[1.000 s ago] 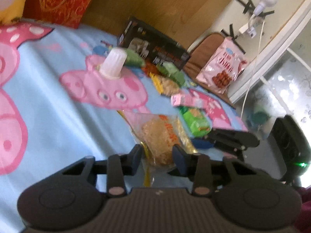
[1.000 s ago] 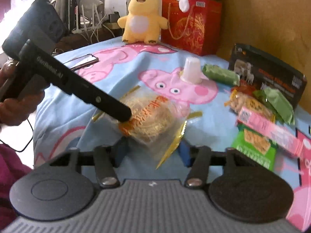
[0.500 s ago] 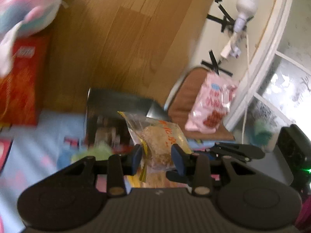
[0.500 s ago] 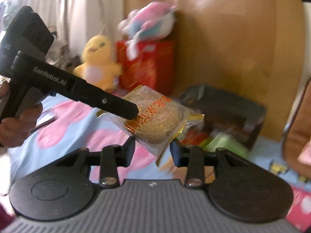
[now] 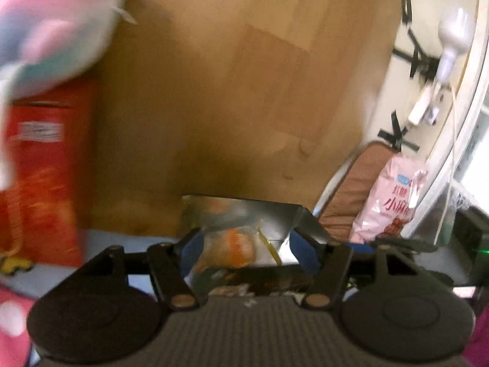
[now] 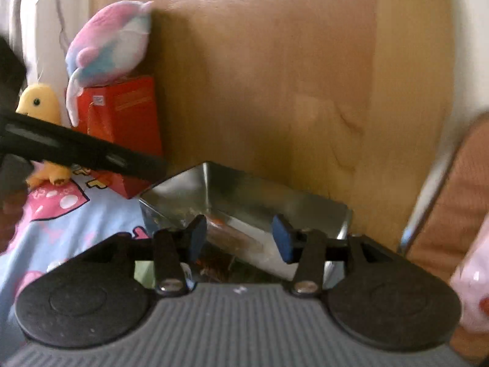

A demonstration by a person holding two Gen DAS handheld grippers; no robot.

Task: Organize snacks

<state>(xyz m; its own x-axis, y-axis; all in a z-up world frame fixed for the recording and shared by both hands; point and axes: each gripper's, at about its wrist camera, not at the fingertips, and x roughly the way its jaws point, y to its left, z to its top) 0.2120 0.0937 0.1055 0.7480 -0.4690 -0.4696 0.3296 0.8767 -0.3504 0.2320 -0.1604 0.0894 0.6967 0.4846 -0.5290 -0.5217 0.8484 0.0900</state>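
Note:
A dark box with a shiny silver inside [image 5: 293, 214] [image 6: 244, 195] stands open against the wooden headboard. The clear-wrapped round pastry [image 5: 235, 247] lies inside it, blurred; in the right wrist view only an orange sliver of it [image 6: 218, 220] shows. My left gripper [image 5: 246, 244] is open, its blue pads on either side of the pastry without touching it. My right gripper [image 6: 241, 238] is open and empty over the box's near edge. The left gripper's finger [image 6: 91, 153] crosses the right wrist view from the left.
A red gift bag [image 6: 122, 122] with a pink-and-blue plush [image 6: 107, 42] on top and a yellow duck plush [image 6: 39, 104] stand left of the box. A pink snack bag [image 5: 394, 202] leans on a brown cushion [image 5: 351, 189] at right. The blue cartoon bedsheet [image 6: 76, 223] lies below.
Both grippers carried the pastry from the bedsheet up to the box. Both have opened and let go; the pastry now lies inside the box.

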